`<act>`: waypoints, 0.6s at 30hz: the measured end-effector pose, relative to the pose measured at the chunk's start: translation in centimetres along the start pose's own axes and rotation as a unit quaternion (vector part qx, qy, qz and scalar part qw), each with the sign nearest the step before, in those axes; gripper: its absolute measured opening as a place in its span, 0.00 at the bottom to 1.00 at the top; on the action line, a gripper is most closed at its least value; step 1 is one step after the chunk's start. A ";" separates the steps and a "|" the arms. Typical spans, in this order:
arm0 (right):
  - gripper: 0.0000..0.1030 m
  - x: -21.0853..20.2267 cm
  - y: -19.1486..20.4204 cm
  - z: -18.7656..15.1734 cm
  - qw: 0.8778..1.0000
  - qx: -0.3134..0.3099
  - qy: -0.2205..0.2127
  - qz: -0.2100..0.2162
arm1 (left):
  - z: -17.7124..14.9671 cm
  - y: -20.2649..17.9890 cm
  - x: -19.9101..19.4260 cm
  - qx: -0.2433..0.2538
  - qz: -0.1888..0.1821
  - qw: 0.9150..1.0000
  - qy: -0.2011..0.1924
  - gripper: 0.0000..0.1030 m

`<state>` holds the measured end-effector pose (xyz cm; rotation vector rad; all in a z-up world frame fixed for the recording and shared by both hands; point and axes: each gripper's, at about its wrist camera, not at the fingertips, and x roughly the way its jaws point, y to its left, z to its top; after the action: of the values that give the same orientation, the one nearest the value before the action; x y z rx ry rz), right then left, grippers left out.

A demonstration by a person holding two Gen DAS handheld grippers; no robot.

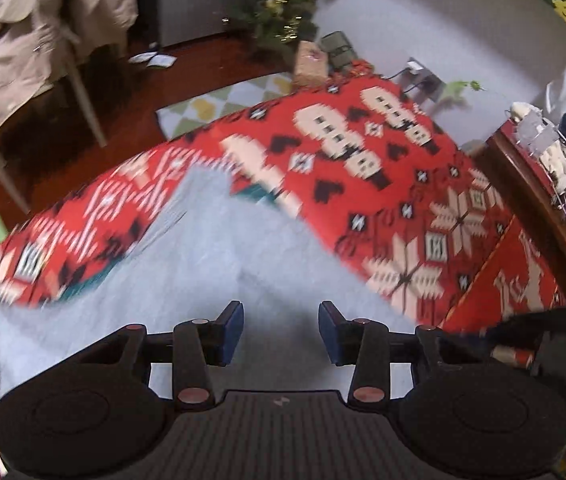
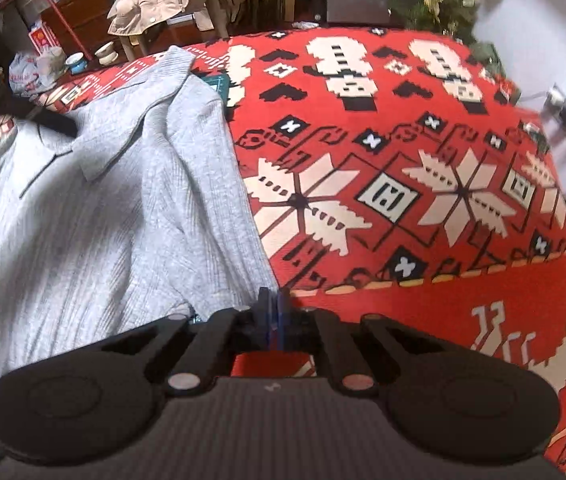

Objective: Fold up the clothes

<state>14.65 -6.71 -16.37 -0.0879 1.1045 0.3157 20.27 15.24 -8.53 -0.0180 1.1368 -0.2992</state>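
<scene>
Black gripper housings fill the bottom of both wrist views. Left gripper (image 1: 280, 330): fingers spread wide apart, blue pads (image 1: 232, 334) facing each other, nothing between them; it hovers over the grey sweater (image 1: 187, 264). View is motion-blurred, so can't tell if the pads touch the cloth.

Right gripper (image 2: 272, 312): fingers pressed together, blue pads nearly touching, clamped at the sweater's edge (image 2: 259, 276) where it meets the cloth below. Looks like it pinches the knit edge, though the grip point is mostly hidden by the fingers.

Sweater is light grey, ribbed knit, with a collar (image 2: 123, 136) and dark placket line. Lies spread on the red patterned tablecloth (image 2: 403, 200), on the left part of the right wrist view, collar toward the far side. Rumpled, with a fold ridge running along its right side. A dark bar-shaped thing (image 2: 49, 120) lies across the sweater near the collar; can't identify it.

Tablecloth: red with white snowflakes, black hearts, white tree shapes.

Background: beige jacket (image 1: 31, 36) draped on a chair, Christmas tree (image 1: 283, 0) by a grey wall, patterned rug (image 1: 223, 104) on the dark red floor, cluttered wooden shelf (image 1: 539, 184) at right.
</scene>
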 end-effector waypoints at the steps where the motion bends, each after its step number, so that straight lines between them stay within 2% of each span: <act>1: 0.01 -0.1 0.0 0.0 1.000 0.000 -0.002 -0.002 | 0.9 -0.4 0.7 0.006 0.000 1.000 -0.001 0.40; 5: 0.01 -0.4 -1.1 0.2 1.000 0.022 -0.010 0.002 | 3.8 -1.2 4.2 0.000 0.008 1.000 0.013 0.39; 11: 0.01 -0.9 -2.8 0.6 0.998 0.054 -0.023 0.007 | 5.2 -1.4 7.6 -0.029 0.023 0.998 0.044 0.24; 13: 0.01 -1.0 -3.3 0.9 0.998 0.058 -0.027 0.006 | 5.6 -1.5 8.7 -0.037 0.028 0.997 0.054 0.06; 14: 0.01 -1.0 -3.6 1.1 0.998 0.059 -0.029 0.006 | 5.7 -1.5 9.1 -0.040 0.030 0.997 0.058 0.05; 16: 0.01 -1.1 -4.3 1.6 0.997 0.065 -0.033 0.006 | 5.7 -1.6 9.1 -0.035 0.032 0.998 0.048 0.03; 18: 0.01 -1.2 -5.3 2.4 0.997 0.068 -0.040 0.001 | 6.2 -1.6 8.2 -0.043 0.017 0.999 0.024 0.02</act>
<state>17.76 -11.43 -14.63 0.0461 1.0429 0.2443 28.64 10.83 -12.94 -0.0674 1.1953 -0.2221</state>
